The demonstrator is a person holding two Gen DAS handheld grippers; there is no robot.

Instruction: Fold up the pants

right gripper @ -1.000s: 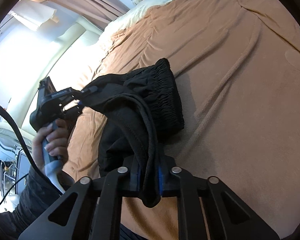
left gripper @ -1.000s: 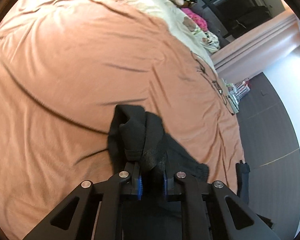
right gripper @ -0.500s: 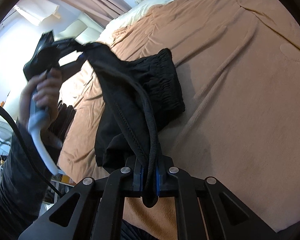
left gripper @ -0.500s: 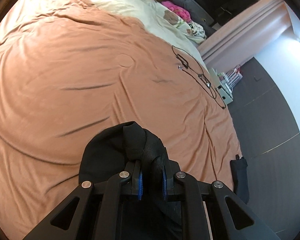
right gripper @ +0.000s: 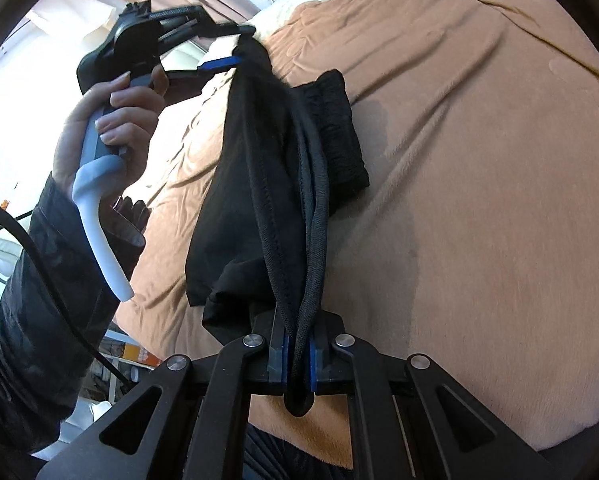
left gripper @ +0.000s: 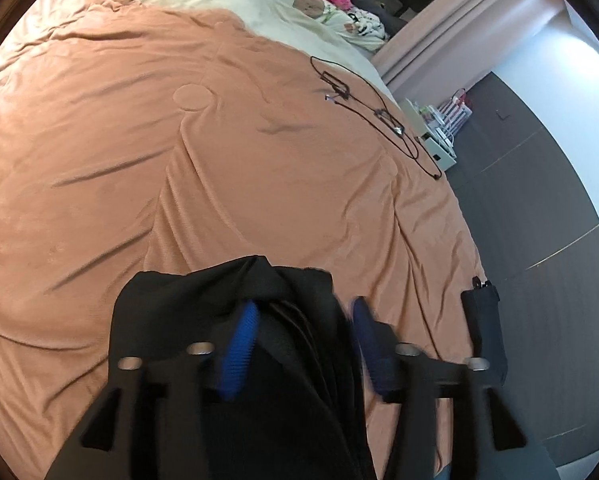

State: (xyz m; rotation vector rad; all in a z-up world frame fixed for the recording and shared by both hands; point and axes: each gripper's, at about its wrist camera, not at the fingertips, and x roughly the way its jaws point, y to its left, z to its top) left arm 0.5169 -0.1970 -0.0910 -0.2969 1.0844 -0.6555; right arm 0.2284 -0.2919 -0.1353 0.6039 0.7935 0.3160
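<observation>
Risk, nearest first: the right claw [right gripper: 297,354] is clamping a bunched band of the black pants [right gripper: 275,184] between its blue pads, and it is carrying that end alone, so a thin bite on the corded edge could be slipping out if the cloth gets tugged. The left claw [left gripper: 303,344] has just been opening; its jaws are standing apart with the fabric lying loose between them, the pads no longer pressing on it. In the right wrist view the cloth is draping off the left claw's lower finger [right gripper: 219,65], held up by a hand [right gripper: 111,120]; judged likely that this end is about to be dropping unguided, landing crumpled or skewed instead of in a clean fold. A snag on a pad could also be dragging the layer sideways. Pants themselves: black, soft, hanging as a twisted strand between the two claws above the orange bedspread [right gripper: 479,160], the gathered elastic waistband [right gripper: 339,128] resting on the bed further off. Fold is looking unfinished, layers not aligned. Beyond, a thin black cable [left gripper: 363,108] is lying on the far bedspread, well apart from the work.
</observation>
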